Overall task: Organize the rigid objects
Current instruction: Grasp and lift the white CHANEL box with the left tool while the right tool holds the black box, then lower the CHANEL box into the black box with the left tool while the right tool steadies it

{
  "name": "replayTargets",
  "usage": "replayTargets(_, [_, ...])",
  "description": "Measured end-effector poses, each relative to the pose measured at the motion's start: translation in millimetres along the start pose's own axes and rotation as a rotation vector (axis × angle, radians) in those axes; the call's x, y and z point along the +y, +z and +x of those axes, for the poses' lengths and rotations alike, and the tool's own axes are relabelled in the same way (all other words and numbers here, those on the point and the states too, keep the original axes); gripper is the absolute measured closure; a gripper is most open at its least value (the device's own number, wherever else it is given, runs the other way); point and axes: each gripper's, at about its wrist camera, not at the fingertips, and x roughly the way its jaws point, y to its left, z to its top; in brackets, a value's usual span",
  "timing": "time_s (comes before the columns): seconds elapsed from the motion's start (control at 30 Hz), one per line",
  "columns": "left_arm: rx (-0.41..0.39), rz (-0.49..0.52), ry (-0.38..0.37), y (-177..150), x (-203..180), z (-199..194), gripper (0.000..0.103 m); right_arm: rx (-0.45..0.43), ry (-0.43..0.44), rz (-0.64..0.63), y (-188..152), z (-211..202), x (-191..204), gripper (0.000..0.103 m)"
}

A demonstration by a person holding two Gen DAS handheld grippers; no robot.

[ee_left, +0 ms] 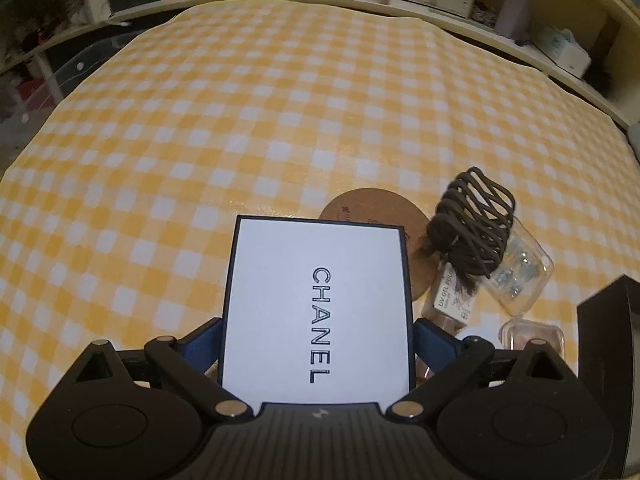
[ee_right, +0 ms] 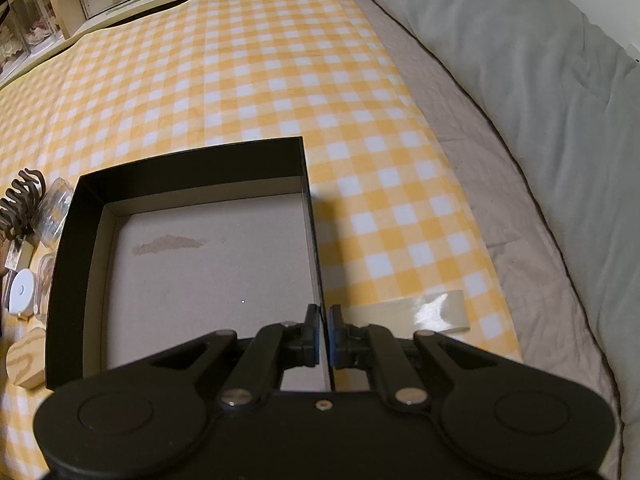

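Our left tongs (ee_left: 318, 344) clamp the white box (ee_left: 318, 304) lengthwise; right tongs (ee_right: 324, 332) pinch the black tray's (ee_right: 192, 168) wall (tray lies rightward).

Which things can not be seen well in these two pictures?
- Coaster, left view: near part hidden behind the lid.
- Bottle, left view: label too small to read fully; claw clip covers its top.
- Wood block, right view: partly hidden behind the box wall.
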Motion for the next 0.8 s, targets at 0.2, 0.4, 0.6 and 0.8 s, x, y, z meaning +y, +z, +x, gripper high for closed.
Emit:
replayTargets(0.2, [-0.015,-0.023,-0.006,0,1,9,0.006,-0.001,-0.003,-0.007,0,1,-1,0.098])
replayTargets(0.4, [-0.025,-0.023,-0.014,1,2,8,0.007,0.000,-0.002,-0.008,0,0,0,0.098])
replayTargets(0.6, [-0.050,-0.065,-0.045,5,5,-6,0.007,-0.001,-0.002,-0.012,0,1,0,0.098])
replayTargets(0.8, [-0.084,-0.106,-0.111,10,-2,-26,0.007,0.006,0.020,-0.010,-1,-2,2,0.099])
